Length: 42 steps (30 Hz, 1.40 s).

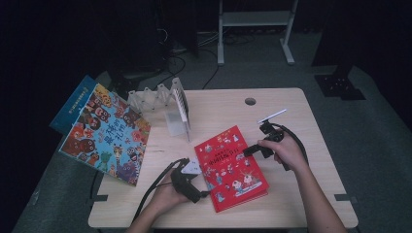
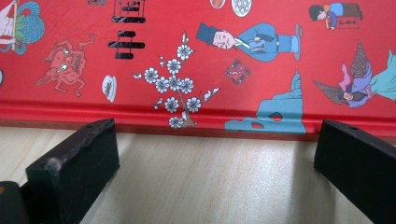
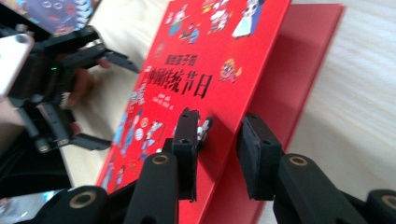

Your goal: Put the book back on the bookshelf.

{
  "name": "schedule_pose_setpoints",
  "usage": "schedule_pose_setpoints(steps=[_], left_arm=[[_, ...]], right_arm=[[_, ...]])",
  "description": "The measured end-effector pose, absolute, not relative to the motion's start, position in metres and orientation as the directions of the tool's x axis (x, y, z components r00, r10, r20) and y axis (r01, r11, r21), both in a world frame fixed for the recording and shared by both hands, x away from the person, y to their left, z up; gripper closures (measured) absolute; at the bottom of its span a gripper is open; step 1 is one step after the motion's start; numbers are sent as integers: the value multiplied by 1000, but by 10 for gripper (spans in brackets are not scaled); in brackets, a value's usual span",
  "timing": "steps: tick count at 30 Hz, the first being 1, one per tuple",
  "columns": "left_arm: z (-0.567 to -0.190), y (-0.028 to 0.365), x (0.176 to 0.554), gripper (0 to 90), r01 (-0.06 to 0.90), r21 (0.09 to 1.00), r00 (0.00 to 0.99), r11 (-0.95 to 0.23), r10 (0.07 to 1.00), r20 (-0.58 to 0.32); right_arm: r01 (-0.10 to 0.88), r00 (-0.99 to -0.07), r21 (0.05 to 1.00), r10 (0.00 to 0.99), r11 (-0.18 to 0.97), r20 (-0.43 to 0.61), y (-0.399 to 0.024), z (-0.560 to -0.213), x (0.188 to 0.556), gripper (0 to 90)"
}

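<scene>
A red picture book (image 1: 231,167) lies near the front middle of the table (image 1: 291,208). My right gripper (image 1: 250,149) reaches in from the right onto its cover. In the right gripper view the red cover (image 3: 219,56) is tilted up off the red page below, and the right gripper (image 3: 217,126) is shut on its edge, one jaw above and one beneath. My left gripper (image 1: 204,193) rests on the table at the book's left edge. Its jaws (image 2: 217,149) stand wide open on bare wood, just short of the red book (image 2: 196,56). The left gripper (image 3: 109,100) also shows across the book.
A colourful picture book (image 1: 109,133) leans on a stand at the table's left, with a blue book (image 1: 73,104) behind it. A white folding rack (image 1: 160,99) and a clear holder (image 1: 177,121) stand behind the red book. A cable hole (image 1: 250,101) is at the back.
</scene>
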State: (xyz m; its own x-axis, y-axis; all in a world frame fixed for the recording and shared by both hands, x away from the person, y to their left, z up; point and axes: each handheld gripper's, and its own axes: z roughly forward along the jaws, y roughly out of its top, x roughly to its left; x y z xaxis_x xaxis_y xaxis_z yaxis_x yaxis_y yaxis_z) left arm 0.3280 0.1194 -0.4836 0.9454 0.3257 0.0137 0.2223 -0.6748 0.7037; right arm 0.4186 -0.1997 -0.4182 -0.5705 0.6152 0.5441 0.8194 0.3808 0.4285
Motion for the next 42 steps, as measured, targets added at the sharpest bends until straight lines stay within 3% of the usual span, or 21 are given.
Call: schedule_pose_setpoints(steps=[13,21,29,42], left_arm=[[-484,120,328,0,225,705,945,-673,327,11],[-484,120,328,0,225,706,943,-671,332,15],[-483,121,329,0,242,703,935,-669,353,15],[-483,123,331,0,271,717,928,-642,372,-18]], right_arm=[[822,-570,394,567,412,595,-178,-415,429,665],[818,-573,425,498,387,651,-170,-399,429,789],[825,-565,436,516,360,644,-166,-390,423,820],[772,-626,560,515,301,586,-169,-367,407,872]])
